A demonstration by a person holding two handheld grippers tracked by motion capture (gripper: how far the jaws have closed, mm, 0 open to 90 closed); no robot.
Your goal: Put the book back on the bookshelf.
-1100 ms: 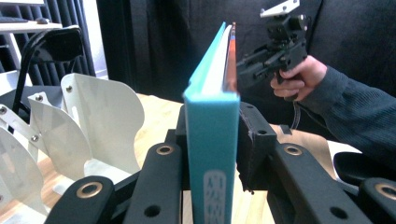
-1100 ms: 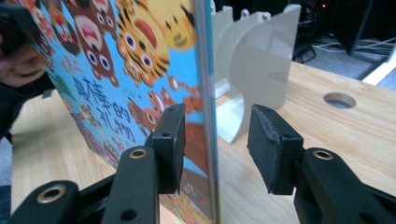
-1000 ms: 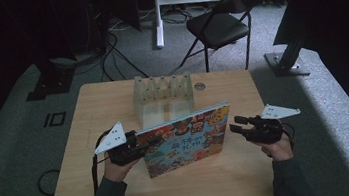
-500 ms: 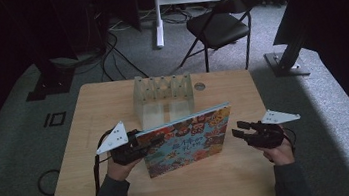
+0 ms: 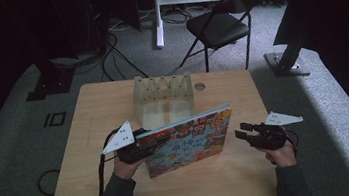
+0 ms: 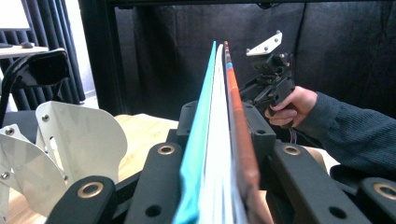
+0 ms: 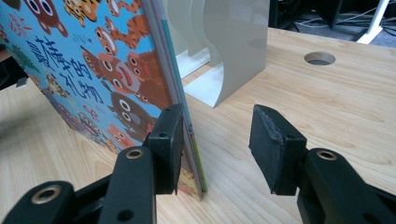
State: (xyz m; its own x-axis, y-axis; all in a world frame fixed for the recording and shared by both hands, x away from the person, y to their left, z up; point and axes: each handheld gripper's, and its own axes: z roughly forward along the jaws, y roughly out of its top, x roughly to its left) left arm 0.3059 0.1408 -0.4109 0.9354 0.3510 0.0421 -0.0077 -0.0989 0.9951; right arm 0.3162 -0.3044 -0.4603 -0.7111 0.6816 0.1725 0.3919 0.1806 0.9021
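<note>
Near the front middle of the tabletop [image 5: 98, 188] stands the picture book [image 5: 187, 139], upright on its lower edge with the colourful cover turned toward us, just in front of the white divider rack [image 5: 162, 97]. We judge it a thin, fairly light hardcover: stiff boards that will not sag, but a glossy cover that may slip under smooth pads, and a tall flat shape that tips easily once nothing steadies it. We would take hold at the edges, low enough to control the lean, with the pads flat on both covers.

Our left hand-held gripper [image 5: 143, 144] is clenched on the book's left end; in the left gripper view the teal back cover, white pages and orange front cover [image 6: 219, 135] run straight between its jaws. Our right hand-held gripper [image 5: 247, 133] is released: in the right gripper view one pad [image 7: 170, 140] sits just beside the cover at the book's lower corner [image 7: 191, 172], the other pad [image 7: 275, 144] stands well apart, and the jaws have just been opening slightly, with the book's edge between them but not pressed. So the left grip alone carries the book, in our judgement.

Beyond the rack lie a cable hole [image 5: 200, 87] in the tabletop and a black folding chair [image 5: 219, 24] on the grey floor.
</note>
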